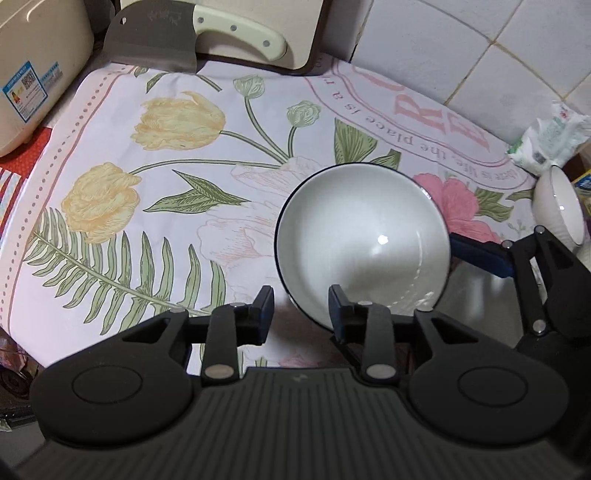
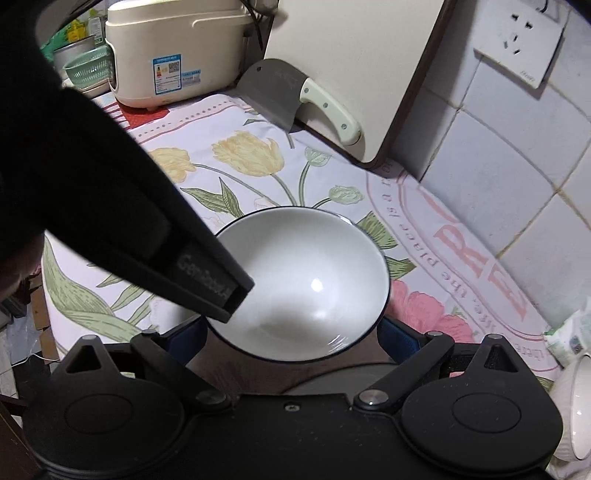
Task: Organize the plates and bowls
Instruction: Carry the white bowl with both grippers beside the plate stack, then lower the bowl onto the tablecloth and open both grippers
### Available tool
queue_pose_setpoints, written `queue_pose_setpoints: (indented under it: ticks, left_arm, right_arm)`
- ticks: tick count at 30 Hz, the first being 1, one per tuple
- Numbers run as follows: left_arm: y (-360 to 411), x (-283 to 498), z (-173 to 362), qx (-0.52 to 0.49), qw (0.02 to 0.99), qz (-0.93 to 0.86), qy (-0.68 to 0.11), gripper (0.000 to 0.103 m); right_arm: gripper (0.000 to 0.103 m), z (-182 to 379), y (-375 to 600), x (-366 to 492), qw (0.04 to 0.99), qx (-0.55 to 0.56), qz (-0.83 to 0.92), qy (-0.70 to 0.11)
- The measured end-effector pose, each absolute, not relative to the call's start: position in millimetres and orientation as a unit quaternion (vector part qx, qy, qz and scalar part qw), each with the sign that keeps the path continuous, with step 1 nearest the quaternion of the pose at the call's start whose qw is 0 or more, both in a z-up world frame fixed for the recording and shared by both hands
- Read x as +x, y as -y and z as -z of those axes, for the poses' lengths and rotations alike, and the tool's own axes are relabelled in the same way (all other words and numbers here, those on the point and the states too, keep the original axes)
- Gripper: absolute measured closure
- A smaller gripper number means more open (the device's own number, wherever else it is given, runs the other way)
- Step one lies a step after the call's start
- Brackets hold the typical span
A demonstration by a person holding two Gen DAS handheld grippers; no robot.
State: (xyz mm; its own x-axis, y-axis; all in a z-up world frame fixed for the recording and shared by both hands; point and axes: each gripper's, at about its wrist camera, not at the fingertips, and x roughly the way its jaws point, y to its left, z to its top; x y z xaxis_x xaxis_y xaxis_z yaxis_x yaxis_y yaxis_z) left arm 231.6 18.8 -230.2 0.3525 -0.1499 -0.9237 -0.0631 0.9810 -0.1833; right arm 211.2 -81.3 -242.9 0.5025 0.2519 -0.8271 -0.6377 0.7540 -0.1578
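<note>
White glazed ceramic bowl with thin dark rim (image 2: 303, 280): upright on the floral-printed tablecloth (image 1: 155, 206), lying between the blue-padded fingers of the right gripper (image 2: 291, 336), which stand wide apart at either side of its near rim; contact cannot be told.

Left gripper (image 1: 301, 312): fingers parted, nothing held; its right finger overlaps the bowl's near-left edge.

Ribbed white bowl (image 1: 559, 206): far right edge.

Steel cleaver, cream handle (image 1: 192, 33): leaning on cutting board (image 2: 354, 55).

Cream rice cooker (image 2: 177, 48): rear left.
</note>
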Motion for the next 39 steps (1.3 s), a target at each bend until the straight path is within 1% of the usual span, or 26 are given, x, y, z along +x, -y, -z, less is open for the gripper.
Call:
queue_pose_setpoints:
  ticks: [3,11,19,26,33,39]
  left_arm:
    - [-21,227,220,-0.093,0.819,0.026,-0.565,0.065]
    - [-28,206,178,-0.093,0.823,0.017,-0.561,0.063]
    - [-21,188,138,-0.079,0.821,0.033,-0.565,0.06]
    - [-2,173,107,-0.048,0.825,0.066,-0.559,0.056]
    - [25,159,82,-0.022,0.832,0.112,-0.543,0.055]
    - [58,155,70,-0.006,0.837,0.145,-0.528,0.054]
  right_arm:
    - [0.003,228,91,205,0.848,-0.216,-0.267,-0.403]
    - [0.003,187,118,193,0.864,-0.181,-0.263,-0.39]
    - [0.003,145,159,177,0.875,-0.133,-0.234,-0.401]
    - [0.003,115,198,165,0.887,-0.086,-0.186,-0.414]
    - [0.003,83,233,146,0.905,-0.05,-0.131,-0.403]
    - [0.003,63,258,128,0.916,-0.03,-0.096,-0.387]
